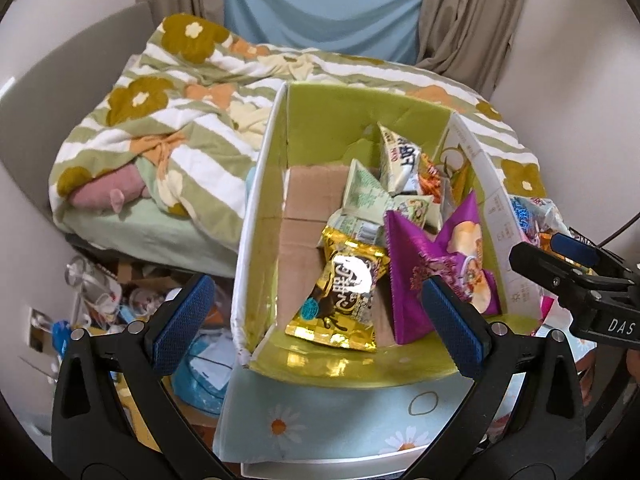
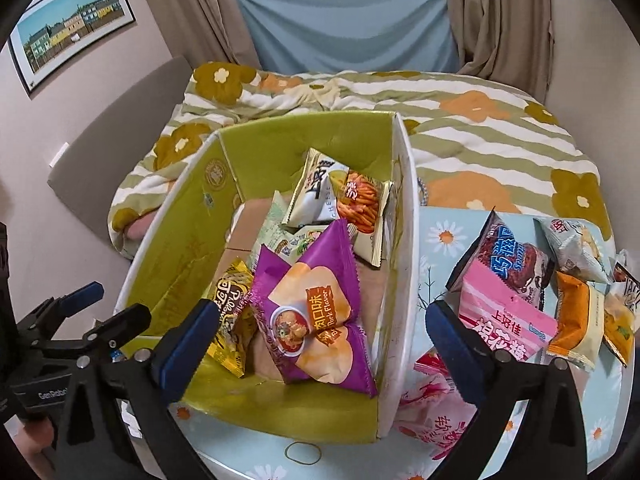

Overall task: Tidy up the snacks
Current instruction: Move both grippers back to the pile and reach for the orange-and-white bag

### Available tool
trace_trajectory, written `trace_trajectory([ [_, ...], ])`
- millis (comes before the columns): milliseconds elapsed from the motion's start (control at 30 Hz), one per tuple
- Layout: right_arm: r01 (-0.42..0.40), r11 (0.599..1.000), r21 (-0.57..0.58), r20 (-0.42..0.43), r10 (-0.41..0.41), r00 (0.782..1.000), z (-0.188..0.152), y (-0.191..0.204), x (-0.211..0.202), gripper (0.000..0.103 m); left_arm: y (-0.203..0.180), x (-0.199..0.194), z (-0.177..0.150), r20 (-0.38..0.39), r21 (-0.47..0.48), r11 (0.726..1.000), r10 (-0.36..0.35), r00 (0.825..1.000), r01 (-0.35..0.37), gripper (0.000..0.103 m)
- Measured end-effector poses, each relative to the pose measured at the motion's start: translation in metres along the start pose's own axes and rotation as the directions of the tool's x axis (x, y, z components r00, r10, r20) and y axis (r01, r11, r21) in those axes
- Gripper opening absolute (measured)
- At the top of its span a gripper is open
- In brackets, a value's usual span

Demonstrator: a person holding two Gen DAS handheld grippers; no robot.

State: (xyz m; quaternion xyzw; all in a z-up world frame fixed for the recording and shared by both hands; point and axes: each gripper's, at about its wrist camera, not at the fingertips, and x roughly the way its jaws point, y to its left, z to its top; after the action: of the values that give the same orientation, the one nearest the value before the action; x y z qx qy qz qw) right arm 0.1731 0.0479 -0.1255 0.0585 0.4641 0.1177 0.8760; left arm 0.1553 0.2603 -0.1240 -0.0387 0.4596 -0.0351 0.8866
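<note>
A green-lined cardboard box (image 1: 320, 128) (image 2: 280, 136) stands on the table and holds several snack packs. A gold pack (image 1: 344, 292) (image 2: 230, 316) and a purple chip pack (image 1: 436, 264) (image 2: 316, 312) lie at its near end. A white cheese pack (image 2: 316, 196) and an orange-sticks pack (image 2: 360, 204) lean at the far end. My left gripper (image 1: 316, 320) is open and empty over the box's near left corner. My right gripper (image 2: 320, 340) is open and empty, straddling the box's right wall. More packs lie right of the box: a pink pack (image 2: 504, 324), a dark chocolate pack (image 2: 512, 264), an orange pack (image 2: 580, 324).
The table has a light blue daisy cloth (image 1: 328, 416) (image 2: 440, 240). A bed with a striped flower blanket (image 1: 180, 120) (image 2: 480, 132) lies behind. Clutter lies on the floor left of the table (image 1: 120, 300). A rubber band (image 2: 304, 452) lies at the table's near edge.
</note>
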Motion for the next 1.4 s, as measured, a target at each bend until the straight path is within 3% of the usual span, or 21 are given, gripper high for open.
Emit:
trace_trajectory([
  [300,0.019,1.0,-0.005,0.065,-0.019,0.998,0.0,-0.013,-0.042,0.103,-0.039,-0.031,0.018,0.077,0.063,0.997,-0.051,0.996,0.046,0.103],
  [533,0.038,0.997,0.069,0.118,-0.046,0.992,-0.009,-0.059,-0.094,0.103,-0.095,-0.043,0.028,0.097,0.171,0.978,-0.137,0.986,0.119,0.103],
  [733,0.151,0.978,0.143,0.161,-0.174,0.971,-0.018,-0.12,-0.139,0.103,-0.157,-0.043,0.028,0.093,0.215,0.963,-0.189,0.978,0.165,0.103],
  [833,0.233,0.956,0.179,0.155,-0.261,0.953,-0.023,-0.158,-0.155,0.103,-0.196,-0.039,0.027,0.074,0.233,0.954,-0.211,0.975,0.189,0.103],
  [967,0.246,0.937,0.248,0.139,-0.286,0.948,-0.032,-0.215,-0.17,0.103,-0.254,-0.027,0.024,0.046,0.275,0.939,-0.227,0.973,0.206,0.103],
  [1100,0.264,0.921,0.286,0.113,-0.306,0.945,-0.042,-0.272,-0.176,0.103,-0.311,-0.003,0.019,-0.031,0.286,0.923,-0.259,0.965,0.257,0.103],
  [1300,0.233,0.908,0.349,0.063,-0.271,0.961,-0.058,-0.344,-0.169,0.103,-0.384,0.044,0.008,-0.139,0.289,0.913,-0.259,0.956,0.289,0.103],
  [1400,0.21,0.907,0.364,0.033,-0.238,0.971,-0.063,-0.367,-0.156,0.103,-0.413,0.069,0.0,-0.166,0.303,0.919,-0.21,0.964,0.252,0.103],
])
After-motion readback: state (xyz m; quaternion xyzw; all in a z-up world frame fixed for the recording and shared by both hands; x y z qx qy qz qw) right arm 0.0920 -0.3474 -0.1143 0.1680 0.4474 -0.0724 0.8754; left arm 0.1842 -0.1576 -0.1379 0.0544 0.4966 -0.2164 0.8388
